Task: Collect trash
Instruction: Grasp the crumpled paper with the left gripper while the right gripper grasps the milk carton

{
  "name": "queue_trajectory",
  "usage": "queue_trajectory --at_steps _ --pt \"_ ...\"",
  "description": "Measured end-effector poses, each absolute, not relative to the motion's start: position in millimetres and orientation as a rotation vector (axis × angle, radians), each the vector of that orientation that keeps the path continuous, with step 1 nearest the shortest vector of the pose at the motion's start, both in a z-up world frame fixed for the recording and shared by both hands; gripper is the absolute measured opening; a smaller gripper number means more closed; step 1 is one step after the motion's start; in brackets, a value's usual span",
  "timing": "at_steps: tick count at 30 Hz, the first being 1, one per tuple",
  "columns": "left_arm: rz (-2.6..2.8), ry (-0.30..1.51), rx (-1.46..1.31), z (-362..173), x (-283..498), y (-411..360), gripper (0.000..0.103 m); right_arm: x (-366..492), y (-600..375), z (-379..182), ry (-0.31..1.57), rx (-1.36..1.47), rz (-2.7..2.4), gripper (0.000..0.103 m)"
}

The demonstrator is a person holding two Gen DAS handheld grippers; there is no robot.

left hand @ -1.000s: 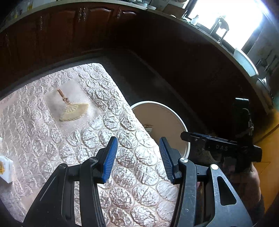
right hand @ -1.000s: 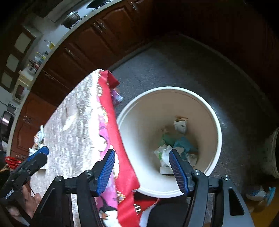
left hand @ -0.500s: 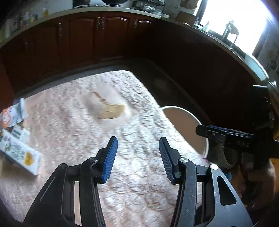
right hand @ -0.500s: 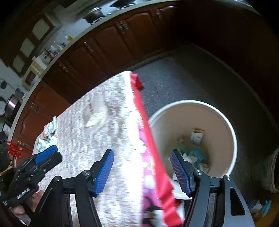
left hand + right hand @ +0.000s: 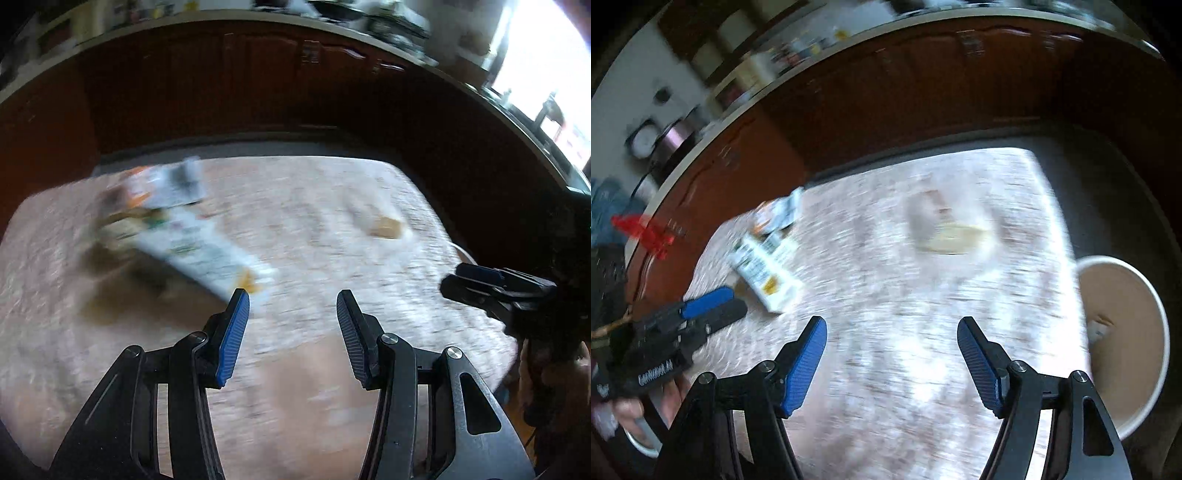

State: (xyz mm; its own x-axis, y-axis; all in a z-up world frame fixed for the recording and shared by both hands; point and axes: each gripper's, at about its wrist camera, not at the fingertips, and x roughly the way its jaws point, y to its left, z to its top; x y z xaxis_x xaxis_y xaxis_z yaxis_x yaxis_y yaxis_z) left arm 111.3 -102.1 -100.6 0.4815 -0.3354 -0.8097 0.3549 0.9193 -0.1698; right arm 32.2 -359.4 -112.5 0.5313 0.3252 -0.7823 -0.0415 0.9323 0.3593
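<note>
cartons lie on the far left part of the table, one long box with a smaller packet touching its far end, all blurred. my left gripper hangs over the cloth just short of the long box, fingers spread, nothing between them. my right gripper is over mid table, spread wide too, nothing held. bin sits on the floor just beside the table's right edge, some scraps inside.

Both wrist views look down across the same table (motion-blurred), from its near edge.
</note>
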Motion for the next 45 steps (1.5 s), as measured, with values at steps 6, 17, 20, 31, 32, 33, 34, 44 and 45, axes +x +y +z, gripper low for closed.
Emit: queue_trajectory --at_steps 6,17,20,31,32,33,34,44,45 --pt "-0.212 1.001 -0.039 -115 153 -15 0.048 67 -282 -122 1.002 0.197 0.376 0.073" --pt "-0.183 1.055 -0.189 -153 245 29 0.052 132 -187 -142 1.007 0.006 0.549 0.077" --pt "-0.199 1.072 -0.158 -163 257 16 0.052 146 -174 -155 1.031 -0.023 0.565 0.077" --pt "-0.222 1.096 -0.165 -183 266 2 0.030 159 -159 -188 1.055 0.039 0.601 0.063" --pt "-0.219 1.086 -0.157 -180 261 3 0.029 156 -161 -188 1.052 0.046 0.605 0.062" --pt "-0.218 1.080 -0.154 -177 256 4 0.027 153 -164 -187 1.051 0.055 0.607 0.062" --pt "-0.217 1.072 -0.154 -174 248 7 0.027 148 -168 -187 1.049 0.062 0.606 0.061" --pt "-0.271 0.974 -0.096 -126 169 7 0.027 103 -217 -166 1.006 0.169 0.545 0.058" --pt "-0.279 0.971 -0.089 -123 164 3 0.027 96 -221 -164 0.999 0.173 0.534 0.058"
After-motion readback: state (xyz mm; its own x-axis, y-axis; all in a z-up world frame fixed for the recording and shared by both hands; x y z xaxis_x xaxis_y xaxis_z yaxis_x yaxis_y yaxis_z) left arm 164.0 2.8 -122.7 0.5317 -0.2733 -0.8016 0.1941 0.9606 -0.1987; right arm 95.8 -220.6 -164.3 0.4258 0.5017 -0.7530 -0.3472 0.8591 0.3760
